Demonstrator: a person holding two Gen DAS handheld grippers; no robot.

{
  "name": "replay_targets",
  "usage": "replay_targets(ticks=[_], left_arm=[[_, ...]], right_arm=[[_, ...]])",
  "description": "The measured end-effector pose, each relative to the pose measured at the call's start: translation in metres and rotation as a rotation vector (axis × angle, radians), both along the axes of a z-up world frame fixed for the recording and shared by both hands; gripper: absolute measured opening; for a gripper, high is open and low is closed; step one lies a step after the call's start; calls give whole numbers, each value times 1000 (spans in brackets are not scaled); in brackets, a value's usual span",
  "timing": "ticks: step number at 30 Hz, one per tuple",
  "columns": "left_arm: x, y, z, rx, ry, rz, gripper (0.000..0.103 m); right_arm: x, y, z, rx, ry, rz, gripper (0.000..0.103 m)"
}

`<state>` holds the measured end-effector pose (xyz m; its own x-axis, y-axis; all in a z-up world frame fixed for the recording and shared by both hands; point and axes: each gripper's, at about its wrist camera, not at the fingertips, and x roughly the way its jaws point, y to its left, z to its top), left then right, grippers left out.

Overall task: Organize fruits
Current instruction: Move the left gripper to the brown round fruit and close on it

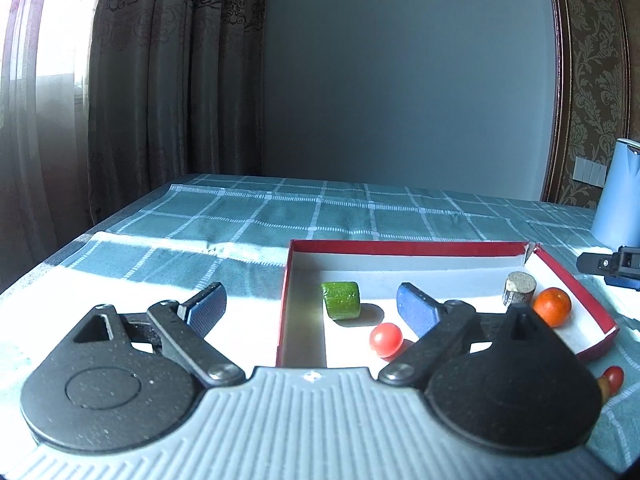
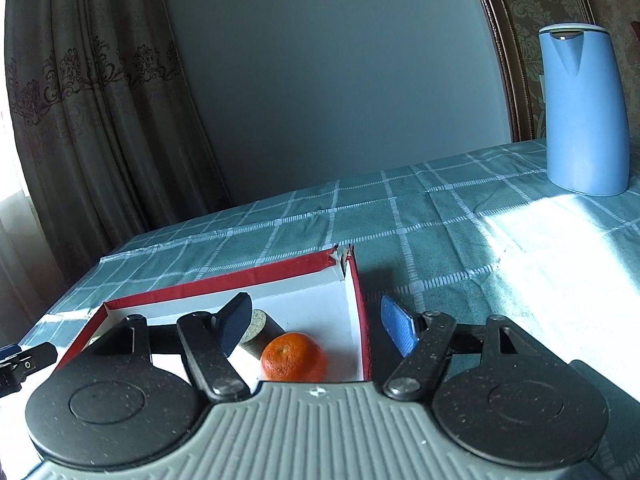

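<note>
A red-edged shallow box (image 1: 400, 247) lies on the checked tablecloth. In it are a green cucumber piece (image 1: 341, 300), a small red tomato (image 1: 385, 339), a cork-like cylinder (image 1: 519, 289) and an orange (image 1: 552, 306). Another small red fruit (image 1: 613, 378) lies outside the box at its right corner. My left gripper (image 1: 310, 306) is open and empty, straddling the box's left wall. My right gripper (image 2: 316, 326) is open and empty, straddling the box's right wall (image 2: 359, 312), just above the orange (image 2: 293, 357) and the cylinder (image 2: 262, 330).
A tall blue kettle (image 2: 582, 112) stands on the table at the back right; it also shows in the left wrist view (image 1: 620, 196). Curtains (image 1: 140, 80) hang at the left. The table edge (image 1: 52, 256) runs along the left. The right gripper's tip (image 1: 610, 266) shows in the left wrist view.
</note>
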<state>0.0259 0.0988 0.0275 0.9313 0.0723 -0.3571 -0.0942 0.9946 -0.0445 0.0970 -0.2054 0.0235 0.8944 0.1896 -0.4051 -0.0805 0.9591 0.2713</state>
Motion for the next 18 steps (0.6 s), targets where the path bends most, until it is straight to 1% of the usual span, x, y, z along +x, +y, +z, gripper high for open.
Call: replay_targets(ticks=[1, 3, 5, 7, 9, 10, 12, 15, 17, 18], left_arm=[[-9, 4, -2, 3, -5, 8, 96], [-21, 11, -5, -2, 6, 2, 96], [-28, 14, -10, 0, 41, -15, 96], [-35, 14, -15, 15, 54, -39, 96], [-40, 10, -16, 35, 33, -62, 96], [-39, 7, -17, 52, 42, -63, 96], [-31, 1, -21, 88, 90, -62, 94], [-25, -3, -24, 112, 126, -64, 91], [-22, -4, -26, 117, 151, -63, 85], [-21, -5, -27, 121, 164, -68, 80]], right_arm=[[-5, -2, -1, -4, -4, -10, 71], [-13, -3, 0, -31, -15, -19, 71], [-22, -2, -1, -66, -37, -25, 72], [-28, 1, -1, -105, -59, -29, 72], [-37, 0, -1, -116, -85, -43, 72], [-40, -2, -1, -105, -96, -43, 72], [-46, -7, -2, -75, -98, -38, 72], [-51, -14, -4, -52, -81, -58, 72], [-52, -18, -6, -23, -72, -66, 72], [-53, -21, -6, 4, -67, -66, 72]])
